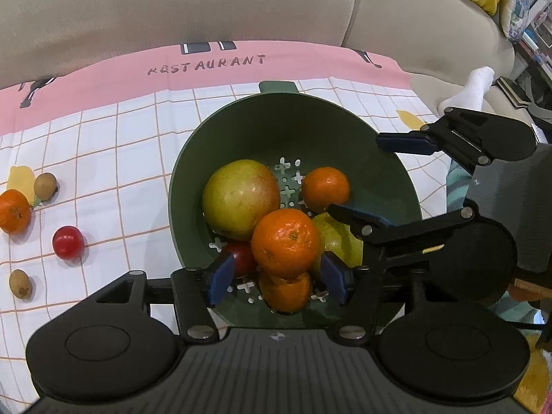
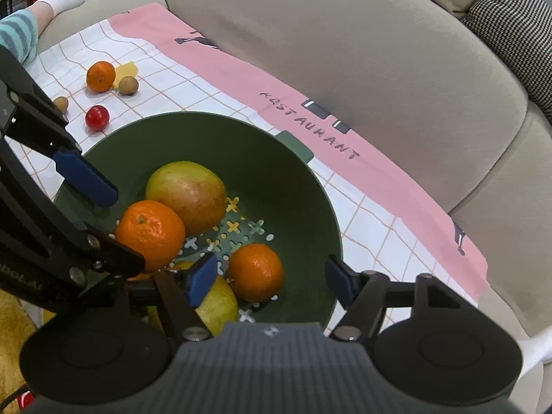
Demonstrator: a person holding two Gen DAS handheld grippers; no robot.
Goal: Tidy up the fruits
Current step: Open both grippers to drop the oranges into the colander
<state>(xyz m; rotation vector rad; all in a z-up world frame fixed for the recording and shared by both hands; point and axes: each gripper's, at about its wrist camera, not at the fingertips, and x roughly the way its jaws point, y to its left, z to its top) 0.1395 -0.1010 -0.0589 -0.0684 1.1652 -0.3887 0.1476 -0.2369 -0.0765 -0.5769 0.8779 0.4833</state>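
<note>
A green colander bowl [image 1: 248, 131] [image 2: 296, 186] on the checked cloth holds a large yellow-green fruit [image 1: 241, 198] [image 2: 188, 195], a pear [image 1: 341, 245], a red fruit [image 1: 243, 258] and several oranges. My left gripper [image 1: 276, 277] is open over the bowl's near side. An orange [image 1: 286, 241] [image 2: 150, 234] lies between its blue pads [image 1: 220, 277], with a gap on the left. My right gripper [image 2: 270, 279] [image 1: 383, 179] is open too, and another orange [image 2: 255, 272] [image 1: 326, 189] rests free between its fingers. Neither orange is pressed.
Left of the bowl, loose on the cloth, lie an orange [image 1: 13, 211] [image 2: 100, 76], a red fruit [image 1: 68, 242] [image 2: 97, 118] and two small brown fruits [image 1: 45, 186] [image 1: 20, 283]. A beige sofa back [image 1: 172, 7] rises behind. A person's socked foot [image 1: 476, 82] rests on the right.
</note>
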